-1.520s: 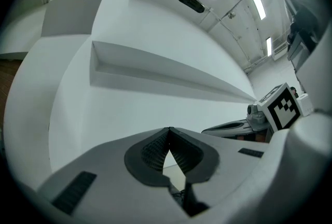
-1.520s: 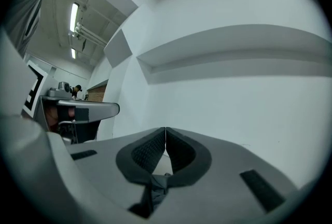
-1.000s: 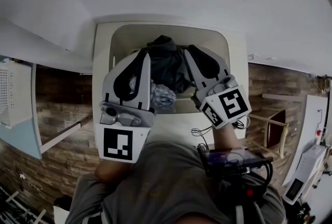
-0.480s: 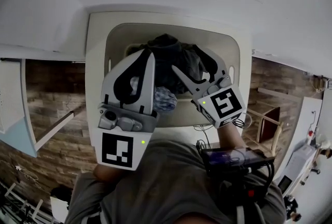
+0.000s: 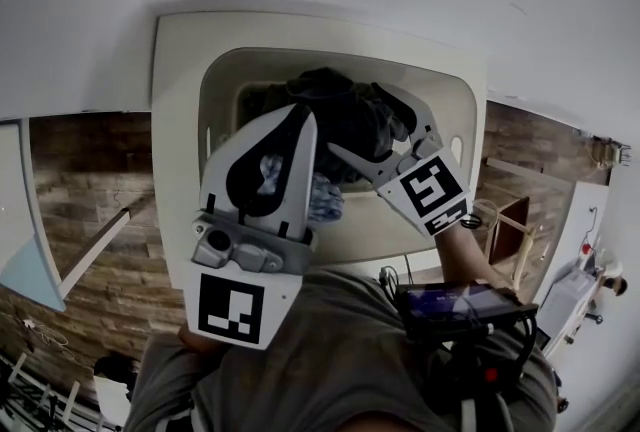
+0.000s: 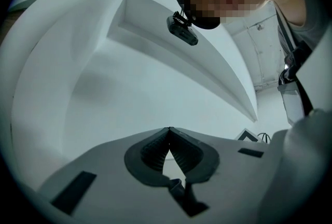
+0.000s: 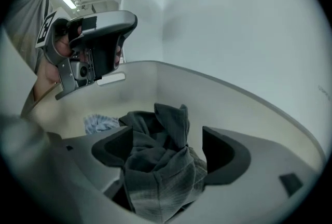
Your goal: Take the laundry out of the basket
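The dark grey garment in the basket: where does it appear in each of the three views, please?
Head view: the dark grey garment is at upper centre, inside the basket.
Left gripper view: not in it.
Right gripper view: lower centre, heaped in the foreground.
Shared landmark: the cream basket, seen in the head and right gripper views only.

R gripper (image 5: pixel 357 118) lower, jaws now wide apart astride dark laundry (image 7: pixel 162 163).

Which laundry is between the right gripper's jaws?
The dark grey garment, loose between the just-opened jaws of the right gripper; the pale blue cloth lies outside them.
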`<state>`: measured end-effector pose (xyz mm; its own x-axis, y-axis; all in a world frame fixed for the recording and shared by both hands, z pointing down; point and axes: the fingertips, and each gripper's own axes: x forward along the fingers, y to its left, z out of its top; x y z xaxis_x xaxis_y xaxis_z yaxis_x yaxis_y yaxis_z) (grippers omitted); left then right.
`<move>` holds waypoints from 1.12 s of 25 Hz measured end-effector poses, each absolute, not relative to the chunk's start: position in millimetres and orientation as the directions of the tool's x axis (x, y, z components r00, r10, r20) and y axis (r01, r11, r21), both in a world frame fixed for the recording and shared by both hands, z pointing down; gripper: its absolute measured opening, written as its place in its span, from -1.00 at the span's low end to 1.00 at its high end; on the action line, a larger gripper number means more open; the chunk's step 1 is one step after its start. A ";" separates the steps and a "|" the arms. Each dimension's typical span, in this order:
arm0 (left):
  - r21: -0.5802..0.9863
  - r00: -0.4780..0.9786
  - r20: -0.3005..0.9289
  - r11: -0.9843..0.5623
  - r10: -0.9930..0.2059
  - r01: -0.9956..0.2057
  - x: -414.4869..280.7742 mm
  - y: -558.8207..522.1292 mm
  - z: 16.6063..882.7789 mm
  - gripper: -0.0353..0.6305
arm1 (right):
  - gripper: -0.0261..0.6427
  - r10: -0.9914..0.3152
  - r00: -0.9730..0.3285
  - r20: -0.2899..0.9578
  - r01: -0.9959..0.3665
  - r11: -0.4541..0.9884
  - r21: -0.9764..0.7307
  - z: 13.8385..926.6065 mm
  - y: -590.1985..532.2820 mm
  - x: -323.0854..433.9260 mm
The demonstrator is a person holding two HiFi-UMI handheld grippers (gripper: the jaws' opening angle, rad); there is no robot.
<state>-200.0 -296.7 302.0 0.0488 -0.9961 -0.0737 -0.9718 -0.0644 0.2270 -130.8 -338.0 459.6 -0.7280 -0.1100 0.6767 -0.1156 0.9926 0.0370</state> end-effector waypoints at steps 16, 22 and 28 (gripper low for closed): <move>0.284 0.081 -0.084 -0.102 -0.993 -0.953 -204.9 -293.0 307.7 -0.87 | -0.02 -0.064 -0.559 0.827 0.060 0.991 0.118 509.2 -329.5 -137.4; 0.272 0.067 -0.081 -0.087 -0.994 -0.958 -205.3 -288.2 302.2 -0.87 | -0.58 -0.054 -0.626 0.778 0.005 0.997 0.073 490.6 -332.9 -142.0; 0.228 0.051 -0.097 -0.072 -0.994 -0.971 -202.1 -278.1 287.0 -0.87 | -0.68 -0.062 -0.699 0.713 -0.040 0.998 0.047 467.8 -330.6 -147.0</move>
<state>-202.1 -278.1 287.0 0.0506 -0.9940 -0.0972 -0.9710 -0.0717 0.2281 -147.0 -330.6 467.8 -0.6990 -0.0615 0.7125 -0.0400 0.9981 0.0470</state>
